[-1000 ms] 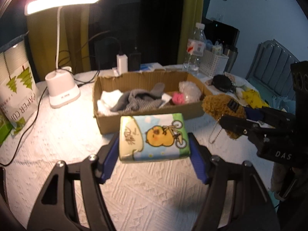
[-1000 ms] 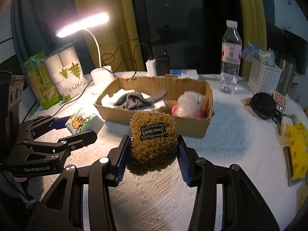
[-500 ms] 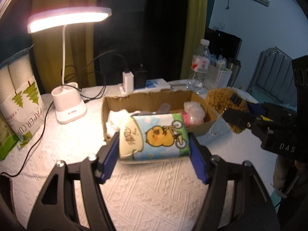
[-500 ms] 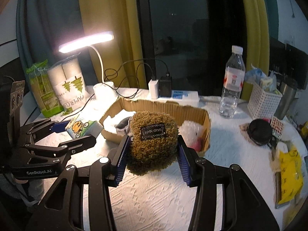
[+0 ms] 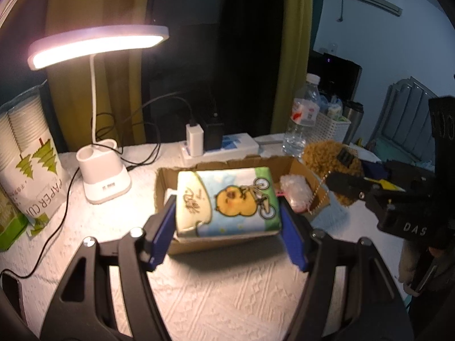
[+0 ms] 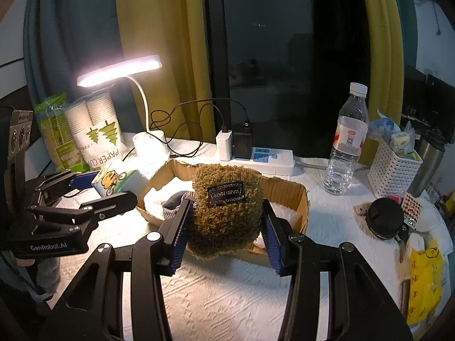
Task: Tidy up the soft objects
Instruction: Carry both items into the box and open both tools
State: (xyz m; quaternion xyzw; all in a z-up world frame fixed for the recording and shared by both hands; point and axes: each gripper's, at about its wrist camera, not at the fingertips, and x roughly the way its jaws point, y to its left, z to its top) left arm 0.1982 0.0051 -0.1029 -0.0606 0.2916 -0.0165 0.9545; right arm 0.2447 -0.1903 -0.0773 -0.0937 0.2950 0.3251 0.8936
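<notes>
Gripping a tissue pack (image 5: 227, 199) in left fingers (image 5: 163, 227), fuzzy pouch (image 6: 227, 210) in right fingers (image 6: 180, 233), cardboard box (image 6: 301, 199) ahead, lamp (image 5: 105, 170) beside.

The cardboard box (image 6: 301, 199) sits mid-table (image 6: 227, 289), the power strip (image 6: 270, 159) behind it; the lamp (image 6: 148, 142) and paper-cup pack (image 6: 96, 136) stand to its left, the water bottle (image 6: 347, 142) and basket (image 6: 392, 167) to its right, socks (image 6: 175, 201) inside it
</notes>
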